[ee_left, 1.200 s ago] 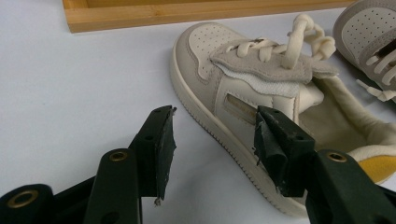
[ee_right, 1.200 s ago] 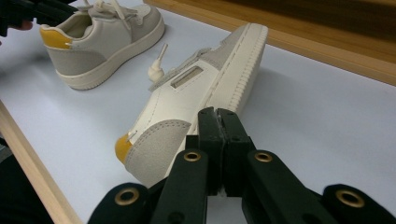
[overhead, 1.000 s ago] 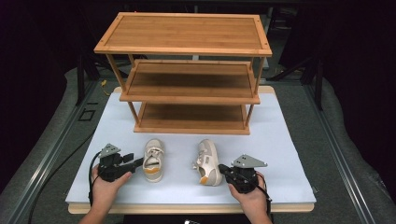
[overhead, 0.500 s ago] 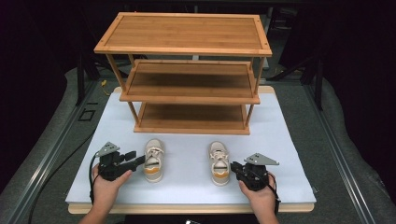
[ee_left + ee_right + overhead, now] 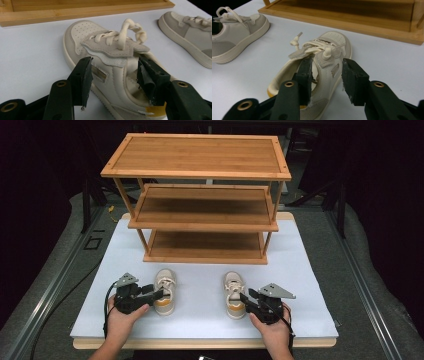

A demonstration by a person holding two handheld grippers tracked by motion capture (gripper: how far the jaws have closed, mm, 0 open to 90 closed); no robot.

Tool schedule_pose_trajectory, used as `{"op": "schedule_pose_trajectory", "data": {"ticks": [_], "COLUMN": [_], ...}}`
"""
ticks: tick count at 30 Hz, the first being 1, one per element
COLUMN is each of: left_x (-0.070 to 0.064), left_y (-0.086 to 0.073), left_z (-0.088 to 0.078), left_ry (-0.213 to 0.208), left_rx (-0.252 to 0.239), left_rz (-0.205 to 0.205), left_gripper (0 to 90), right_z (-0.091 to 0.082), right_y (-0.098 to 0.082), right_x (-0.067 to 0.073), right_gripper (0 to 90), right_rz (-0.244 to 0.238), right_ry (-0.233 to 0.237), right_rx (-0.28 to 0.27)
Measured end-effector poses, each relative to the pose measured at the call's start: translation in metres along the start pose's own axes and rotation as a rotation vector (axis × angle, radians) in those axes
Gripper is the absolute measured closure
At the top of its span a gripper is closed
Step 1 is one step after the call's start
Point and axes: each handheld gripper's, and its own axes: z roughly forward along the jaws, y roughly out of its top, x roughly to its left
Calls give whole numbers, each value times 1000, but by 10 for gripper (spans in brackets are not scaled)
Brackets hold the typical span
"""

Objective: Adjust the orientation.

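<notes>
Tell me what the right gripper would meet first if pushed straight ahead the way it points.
The right shoe: the right gripper straddles its side wall, jaws just opened. Beyond lies the rack's bottom shelf.

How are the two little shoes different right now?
The left shoe has the left gripper straddling its side wall; the right shoe has the right gripper at its heel, its fingers just opened with the side wall between them. Both are cream, upright, toes pointing at the wooden rack.
</notes>
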Motion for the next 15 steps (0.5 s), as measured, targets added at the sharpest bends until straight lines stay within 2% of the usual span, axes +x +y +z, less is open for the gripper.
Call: {"op": "schedule_pose_trajectory", "data": {"ticks": [3,5,8,9,10,11,12,13,15], "left_x": [3,4,4,4,2,0,-3,-6,-13], "left_y": [-1,-1,3,3,3,4,4,4,5], "left_z": [4,8,8,9,10,11,13,14,18], "left_ry": [-8,-1,5,-1,-5,-5,-8,-15,-30], "left_rx": [15,20,25,19,21,26,27,28,34], "left_rz": [-19,-23,-42,-49,-47,-40,-37,-37,-30], "left_gripper": [454,475,514,548,555,557,558,557,557], "right_z": [8,15,17,17,17,17,17,17,18], "right_y": [-1,-3,-3,-4,-4,-4,-3,-3,-3], "right_x": [-2,-4,-4,-5,-4,-4,-3,-2,0], "right_gripper": [560,555,591,606,618,626,631,638,639], "right_rz": [17,49,66,83,89,99,108,133,135], "right_ry": [9,6,17,35,8,38,-12,25,19], "right_rx": [25,35,39,37,39,36,42,40,43]}}
